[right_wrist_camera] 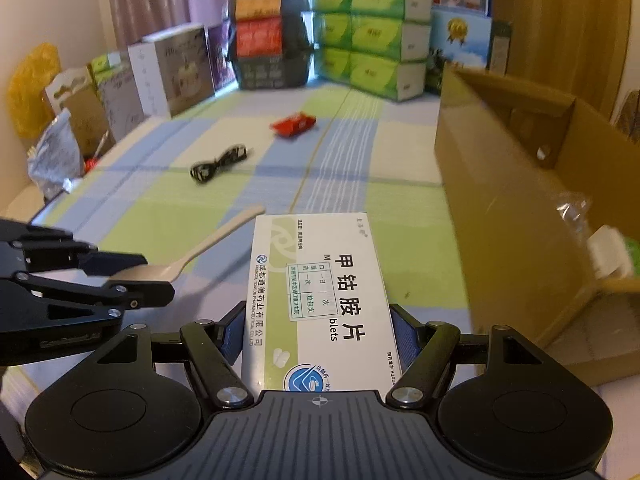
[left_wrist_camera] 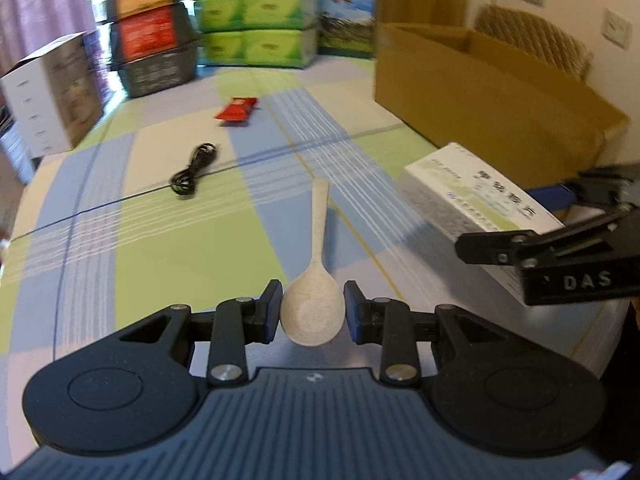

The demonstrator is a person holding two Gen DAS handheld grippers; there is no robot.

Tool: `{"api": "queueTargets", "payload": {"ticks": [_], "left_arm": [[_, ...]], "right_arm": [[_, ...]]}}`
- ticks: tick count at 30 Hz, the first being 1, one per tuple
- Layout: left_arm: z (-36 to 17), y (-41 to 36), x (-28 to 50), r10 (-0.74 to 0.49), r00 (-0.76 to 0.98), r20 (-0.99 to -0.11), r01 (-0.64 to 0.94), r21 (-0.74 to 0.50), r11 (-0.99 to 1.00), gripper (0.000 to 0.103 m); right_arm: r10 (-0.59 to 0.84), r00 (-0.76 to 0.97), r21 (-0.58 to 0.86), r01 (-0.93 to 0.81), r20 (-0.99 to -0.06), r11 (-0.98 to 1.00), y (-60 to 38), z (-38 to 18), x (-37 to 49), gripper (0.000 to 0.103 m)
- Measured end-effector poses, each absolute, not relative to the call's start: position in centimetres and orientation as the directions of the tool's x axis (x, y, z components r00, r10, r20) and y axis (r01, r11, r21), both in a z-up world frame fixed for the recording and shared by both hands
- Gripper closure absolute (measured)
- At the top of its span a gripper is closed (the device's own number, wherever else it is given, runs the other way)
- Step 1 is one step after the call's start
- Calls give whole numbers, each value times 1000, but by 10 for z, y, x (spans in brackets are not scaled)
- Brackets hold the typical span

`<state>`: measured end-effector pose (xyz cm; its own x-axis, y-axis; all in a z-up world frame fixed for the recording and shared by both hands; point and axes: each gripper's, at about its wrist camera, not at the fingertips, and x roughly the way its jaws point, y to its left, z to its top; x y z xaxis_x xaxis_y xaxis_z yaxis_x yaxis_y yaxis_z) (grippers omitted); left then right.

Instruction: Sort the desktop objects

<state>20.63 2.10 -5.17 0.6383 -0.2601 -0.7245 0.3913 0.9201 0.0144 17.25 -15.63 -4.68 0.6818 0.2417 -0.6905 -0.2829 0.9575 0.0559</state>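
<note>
A beige spoon (left_wrist_camera: pixel 316 264) lies with its bowl between the pads of my left gripper (left_wrist_camera: pixel 312 306), which is shut on it; the handle points away over the checked tablecloth. The right wrist view shows the same spoon (right_wrist_camera: pixel 216 240) held in the left gripper (right_wrist_camera: pixel 154 278). My right gripper (right_wrist_camera: pixel 320 334) is shut on a white medicine box (right_wrist_camera: pixel 320 280) with green print, pads on its two long sides. In the left wrist view that medicine box (left_wrist_camera: pixel 472 196) sits at the right, held by the right gripper (left_wrist_camera: pixel 520 214). Both views are blurred.
An open cardboard box (right_wrist_camera: pixel 500 184) stands along the right with a plastic-wrapped item (right_wrist_camera: pixel 608 256) inside. A coiled black cable (left_wrist_camera: pixel 195 170) and a red packet (left_wrist_camera: pixel 238 109) lie farther out on the table. Green tissue packs (left_wrist_camera: pixel 256 12) and cartons (left_wrist_camera: pixel 52 92) line the far and left edges.
</note>
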Motion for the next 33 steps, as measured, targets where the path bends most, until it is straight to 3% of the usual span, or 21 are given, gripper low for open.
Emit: {"api": "queueTargets", "payload": {"ticks": [10,33], "left_arm": [[2,-1,173,-200,671,-714,219,-66,973,75],[46,-109,117,-359,672,-648,351,-147,925,75]], "right_arm": [[244,730,105,-231,-639,967,-183,7,143,34],[60,813,49,-39,-579,998,-295,68,90,34]]}}
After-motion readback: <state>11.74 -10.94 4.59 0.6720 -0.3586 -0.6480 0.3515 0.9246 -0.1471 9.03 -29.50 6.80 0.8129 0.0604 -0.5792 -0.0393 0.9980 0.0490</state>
